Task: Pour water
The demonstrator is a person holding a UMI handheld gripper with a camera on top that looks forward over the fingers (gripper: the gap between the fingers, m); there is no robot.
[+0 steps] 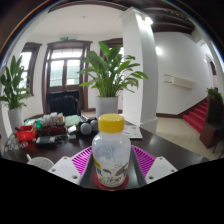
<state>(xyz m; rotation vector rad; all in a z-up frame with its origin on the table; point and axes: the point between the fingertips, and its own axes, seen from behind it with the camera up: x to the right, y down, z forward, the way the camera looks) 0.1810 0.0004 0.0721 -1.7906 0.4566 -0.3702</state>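
Note:
A clear plastic bottle (111, 152) with a yellow cap (112, 123), a printed label and a red base stands upright between my fingers. My gripper (111, 165) is shut on the bottle, with the magenta pads (82, 158) pressing on its lower body from both sides. The bottle is above the dark table (170, 148). A red cup (26, 133) stands on the table beyond and to the left of the fingers.
Clutter lies on the table's left part: black headphones (88, 127), small boxes and papers. A large potted plant (107, 98) stands behind the table. Beyond are a double door (65, 72), a white pillar (140, 70) and red stairs (196, 115).

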